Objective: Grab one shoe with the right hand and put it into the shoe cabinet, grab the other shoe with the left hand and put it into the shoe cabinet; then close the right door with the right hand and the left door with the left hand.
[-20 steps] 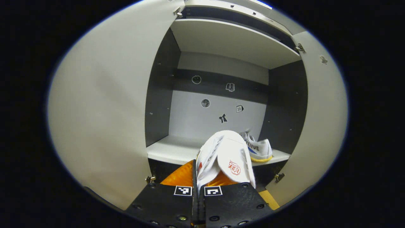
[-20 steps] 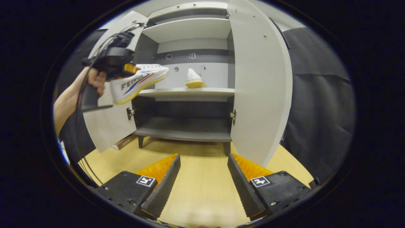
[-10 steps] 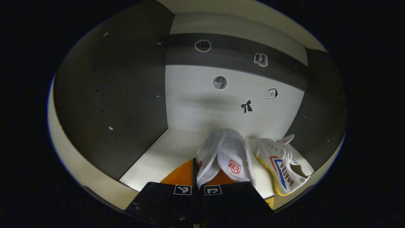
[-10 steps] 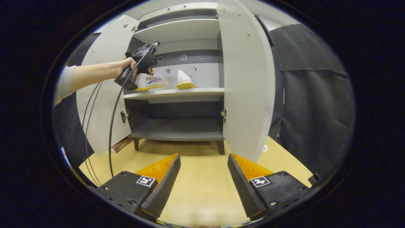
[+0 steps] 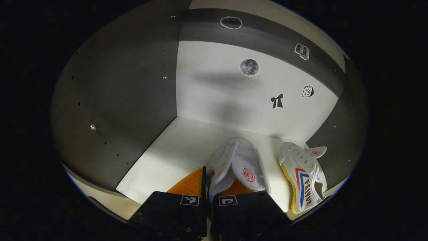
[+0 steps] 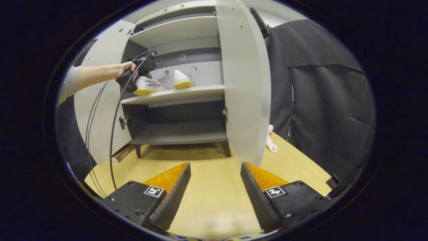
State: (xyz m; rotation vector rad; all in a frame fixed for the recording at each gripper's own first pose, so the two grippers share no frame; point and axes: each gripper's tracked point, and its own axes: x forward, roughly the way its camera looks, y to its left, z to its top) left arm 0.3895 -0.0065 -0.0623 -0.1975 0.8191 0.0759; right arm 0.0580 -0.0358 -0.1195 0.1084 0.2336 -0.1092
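**A:** Status check, left side. Left tongs (image 5: 210,187) are pinched on the second shoe (image 5: 238,165) at its heel and collar, toe pointing toward the back panel (image 5: 217,87). Compared with a second ago, when the view looked from outside past both doors, the camera is now well inside the cabinet and lower over the middle shelf (image 5: 177,144). Half a second ago the shoe was higher above the board.

**B:** Is it down yet?

**A:** Looks resting on or just above the shelf; contact line is hidden by the tongs, cannot confirm. First shoe (image 5: 302,175) lies just beside it, to the right, tipped onto its side. The two are close but apart.

**B:** Right side?

**A:** Right tongs (image 6: 214,187) are spread wide, holding nothing, low over the wooden floor (image 6: 207,207) in front of the cabinet. Right door (image 6: 245,83) and left door (image 6: 97,110) both stand open. Right gripper view also catches the person's hand (image 6: 125,68) reaching in at shelf height.

**B:** Meaning?

**A:** My reading: placement of the second shoe is nearly done. Release comes next, then withdrawal, then both doors.
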